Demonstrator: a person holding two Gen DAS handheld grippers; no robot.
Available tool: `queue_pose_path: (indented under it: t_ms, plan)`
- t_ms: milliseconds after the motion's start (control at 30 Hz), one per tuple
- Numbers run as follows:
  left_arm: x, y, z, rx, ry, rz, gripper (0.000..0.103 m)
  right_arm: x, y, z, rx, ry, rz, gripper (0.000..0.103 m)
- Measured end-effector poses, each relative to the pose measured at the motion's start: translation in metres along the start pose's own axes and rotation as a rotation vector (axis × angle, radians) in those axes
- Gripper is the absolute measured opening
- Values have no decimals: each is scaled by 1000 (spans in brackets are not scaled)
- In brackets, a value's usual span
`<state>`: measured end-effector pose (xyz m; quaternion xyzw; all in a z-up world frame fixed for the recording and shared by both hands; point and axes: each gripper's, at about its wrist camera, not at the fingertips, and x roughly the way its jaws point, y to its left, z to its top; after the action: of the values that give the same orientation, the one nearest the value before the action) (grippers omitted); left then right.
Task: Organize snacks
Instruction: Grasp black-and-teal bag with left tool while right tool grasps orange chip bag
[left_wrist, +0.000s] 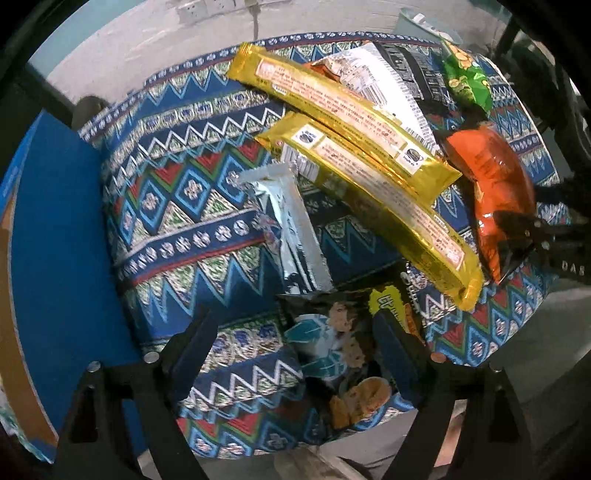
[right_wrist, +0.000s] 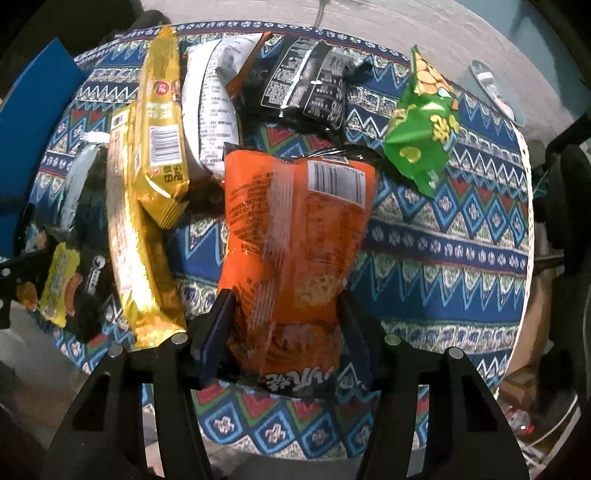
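Note:
Snack packets lie in a heap on a round table under a patterned blue cloth (right_wrist: 443, 240). My right gripper (right_wrist: 286, 321) is shut on the lower end of an orange noodle bag (right_wrist: 295, 221), whose sides are pinched in between the fingers. The left wrist view shows the same orange bag (left_wrist: 487, 173) at the right. My left gripper (left_wrist: 295, 347) stands open, pointing down over a dark cookie packet (left_wrist: 332, 343). The right finger (left_wrist: 399, 350) is close to the packet and the left finger (left_wrist: 192, 343) is well clear of it.
Two long gold packets (left_wrist: 343, 114) (left_wrist: 388, 206) cross the heap, with a silver packet (left_wrist: 291, 229) beside them. A white packet (right_wrist: 214, 99), a black one (right_wrist: 310, 85) and a green bag (right_wrist: 424, 125) lie at the far side. A blue box (left_wrist: 55, 258) stands at the left.

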<state>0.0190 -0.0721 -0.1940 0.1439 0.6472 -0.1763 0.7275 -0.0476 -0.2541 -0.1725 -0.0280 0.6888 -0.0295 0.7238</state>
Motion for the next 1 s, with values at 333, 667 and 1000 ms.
queue_pose_path:
  t_ms: [333, 667, 1000]
  plan:
    - [11, -18, -6, -34, 71, -75, 87, 2, -26, 8, 70, -20, 39, 72]
    - [31, -40, -13, -5, 102, -129, 75, 25, -25, 29, 69, -15, 41, 75]
    - [-4, -4, -18, -28, 52, -183, 27, 26, -6, 29, 9, -39, -5, 45]
